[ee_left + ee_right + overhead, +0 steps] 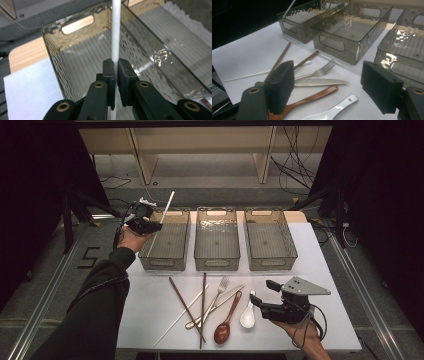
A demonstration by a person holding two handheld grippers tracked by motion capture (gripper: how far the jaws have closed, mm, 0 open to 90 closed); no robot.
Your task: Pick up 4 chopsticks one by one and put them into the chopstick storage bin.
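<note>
My left gripper (114, 75) holds its jaws clenched on the white chopstick (115, 32), tilted above the left bin (53, 50) for dropping in; my right gripper (332, 87) waits, jaws released.

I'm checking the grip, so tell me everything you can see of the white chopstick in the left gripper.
The white chopstick is a thin, smooth, round stick, plastic by the look, plain and unmarked. The left gripper is shut on it, its pads pressing both sides. It stands tilted above the left bin, upper end higher and farther away, lower end running down past the jaws. Only the pads touch it.
</note>
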